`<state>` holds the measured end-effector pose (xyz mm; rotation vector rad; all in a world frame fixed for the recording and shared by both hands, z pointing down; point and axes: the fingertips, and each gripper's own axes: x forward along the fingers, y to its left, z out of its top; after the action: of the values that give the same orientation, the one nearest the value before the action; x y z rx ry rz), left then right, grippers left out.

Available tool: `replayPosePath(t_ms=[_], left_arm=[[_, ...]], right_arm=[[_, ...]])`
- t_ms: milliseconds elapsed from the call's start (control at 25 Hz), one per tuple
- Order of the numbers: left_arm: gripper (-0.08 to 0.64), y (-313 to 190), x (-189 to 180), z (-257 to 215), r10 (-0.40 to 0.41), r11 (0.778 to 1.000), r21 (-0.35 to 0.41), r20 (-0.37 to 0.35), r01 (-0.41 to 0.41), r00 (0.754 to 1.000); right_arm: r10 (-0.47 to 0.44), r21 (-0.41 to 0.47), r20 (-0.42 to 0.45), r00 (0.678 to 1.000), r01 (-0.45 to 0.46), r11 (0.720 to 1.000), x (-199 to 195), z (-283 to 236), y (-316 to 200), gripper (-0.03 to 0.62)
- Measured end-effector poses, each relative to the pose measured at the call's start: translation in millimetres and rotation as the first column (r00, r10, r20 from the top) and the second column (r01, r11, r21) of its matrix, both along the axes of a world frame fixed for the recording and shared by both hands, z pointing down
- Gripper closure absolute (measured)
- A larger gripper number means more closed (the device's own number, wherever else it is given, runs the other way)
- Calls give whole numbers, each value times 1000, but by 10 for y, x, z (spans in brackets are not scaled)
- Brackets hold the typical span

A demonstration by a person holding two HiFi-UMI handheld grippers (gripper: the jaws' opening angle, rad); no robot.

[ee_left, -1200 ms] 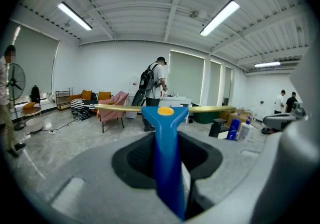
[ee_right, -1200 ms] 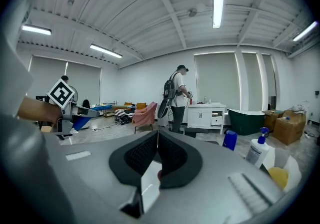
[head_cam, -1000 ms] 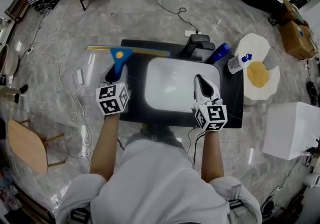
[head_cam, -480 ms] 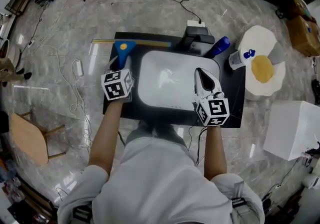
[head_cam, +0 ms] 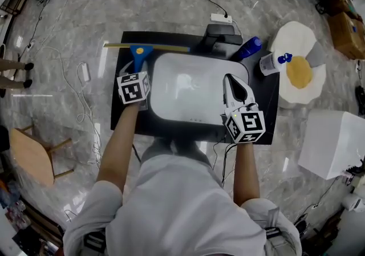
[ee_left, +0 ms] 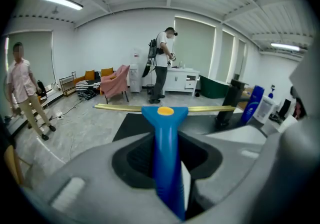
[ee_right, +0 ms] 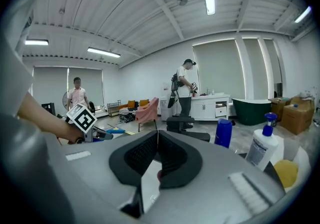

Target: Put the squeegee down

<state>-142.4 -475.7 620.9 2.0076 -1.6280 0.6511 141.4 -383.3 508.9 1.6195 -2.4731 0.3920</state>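
The squeegee (head_cam: 140, 53) has a blue handle and a long yellow blade lying crosswise over the far left of the black tabletop (head_cam: 122, 118). My left gripper (head_cam: 137, 72) is shut on that handle, just left of the white basin (head_cam: 194, 92). In the left gripper view the handle (ee_left: 165, 133) runs straight out between the pads, with the blade level ahead. Whether the blade touches the top I cannot tell. My right gripper (head_cam: 229, 80) hovers over the basin's right rim, its jaws closed with nothing in them (ee_right: 157, 137).
Behind the basin stand a black device (head_cam: 221, 35), a blue bottle (head_cam: 249, 47) and a white pump bottle (head_cam: 270, 65). An egg-shaped rug (head_cam: 296, 72) and a white box (head_cam: 333, 143) lie to the right. Cables and a wooden stool (head_cam: 31, 158) are on the floor at left. People stand far off.
My left gripper has come down and tipped lower with the squeegee, bringing the blade toward the far left of the black top. My right gripper shifted slightly over the basin.
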Motion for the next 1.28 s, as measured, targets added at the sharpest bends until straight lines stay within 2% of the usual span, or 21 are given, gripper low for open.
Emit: replayPosePath(t_ms=[360,1080,1280], left_arm=[[431,-155,78,428,-2,996,-84,27,4,1000],[431,-277,155,923,3,986,-169,29,2,1000],[431,-275,145,966,2,985,-170,41,5,999]], right_arm=[[-4,-25,-16,1000,3,1000,66,120,-78,588],[3,-87,-69,998,-9,996,219,370,-172,588],[1,-99,-84,996,-9,995,254,423,-148,588]])
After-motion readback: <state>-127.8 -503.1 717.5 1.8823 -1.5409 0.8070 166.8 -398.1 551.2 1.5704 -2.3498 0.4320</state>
